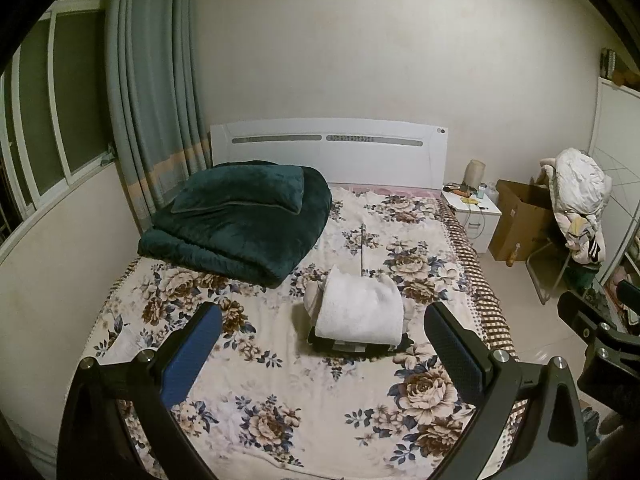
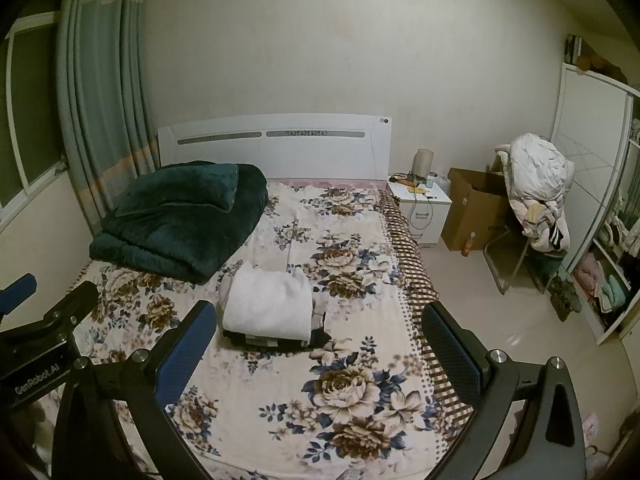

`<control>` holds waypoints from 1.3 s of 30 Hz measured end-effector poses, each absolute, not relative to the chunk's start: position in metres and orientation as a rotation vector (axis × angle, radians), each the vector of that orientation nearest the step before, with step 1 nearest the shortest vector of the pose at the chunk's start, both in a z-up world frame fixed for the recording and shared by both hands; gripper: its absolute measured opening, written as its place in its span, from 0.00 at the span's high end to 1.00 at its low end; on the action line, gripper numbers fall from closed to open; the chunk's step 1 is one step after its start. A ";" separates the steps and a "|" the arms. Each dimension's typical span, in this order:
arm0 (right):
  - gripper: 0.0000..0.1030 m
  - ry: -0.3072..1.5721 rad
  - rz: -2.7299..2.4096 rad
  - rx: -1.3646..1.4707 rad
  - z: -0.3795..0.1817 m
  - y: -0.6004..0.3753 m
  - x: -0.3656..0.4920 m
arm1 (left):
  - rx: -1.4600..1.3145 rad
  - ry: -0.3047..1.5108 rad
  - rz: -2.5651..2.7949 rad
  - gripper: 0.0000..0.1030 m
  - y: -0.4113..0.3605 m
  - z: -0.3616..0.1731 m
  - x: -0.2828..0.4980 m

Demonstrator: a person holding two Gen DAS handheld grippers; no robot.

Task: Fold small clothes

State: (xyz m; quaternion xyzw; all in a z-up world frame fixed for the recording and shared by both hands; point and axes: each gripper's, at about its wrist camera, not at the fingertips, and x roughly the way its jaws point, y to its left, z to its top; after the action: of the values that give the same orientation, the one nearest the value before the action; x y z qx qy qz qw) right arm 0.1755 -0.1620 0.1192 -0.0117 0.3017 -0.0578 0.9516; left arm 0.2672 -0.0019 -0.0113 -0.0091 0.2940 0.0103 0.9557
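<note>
On the bed (image 1: 280, 380), before the green quilt (image 1: 240, 220), lies the folded stack (image 1: 358, 312) — long axis crosswise. Both grippers — left (image 1: 324, 364), right (image 2: 320, 360) — gape empty; left faces it squarely.

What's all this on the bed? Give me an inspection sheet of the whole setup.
Surface: floral bedspread, flat.
Job's things: white folded cloth lying on a dark folded garment, mid-bed.
Clutter: green quilt near the headboard.
Tongs: left tongs and right tongs both open, empty, above the bed.
Cables: a cord hangs down the nightstand front.
Surroundings: cardboard box, clothes-laden chair, curtain.
</note>
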 end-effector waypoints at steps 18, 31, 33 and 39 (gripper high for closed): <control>0.00 0.613 -0.108 -0.020 0.120 -0.157 0.177 | -0.020 0.596 0.023 0.00 -0.003 -0.008 0.263; 0.00 0.613 -0.107 -0.018 0.119 -0.149 0.175 | -0.021 0.592 0.025 0.00 -0.004 -0.007 0.261; 0.00 0.612 -0.106 -0.018 0.120 -0.147 0.176 | -0.020 0.593 0.026 0.00 -0.004 -0.006 0.260; 0.00 0.612 -0.106 -0.017 0.119 -0.147 0.175 | -0.020 0.593 0.026 0.00 -0.004 -0.007 0.260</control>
State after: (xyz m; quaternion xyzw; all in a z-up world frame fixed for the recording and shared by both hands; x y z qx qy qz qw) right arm 0.1749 -0.1465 0.1191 -0.0085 0.3009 -0.0523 0.9522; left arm 0.2596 -0.0038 -0.0065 -0.0100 0.2920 0.0127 0.9563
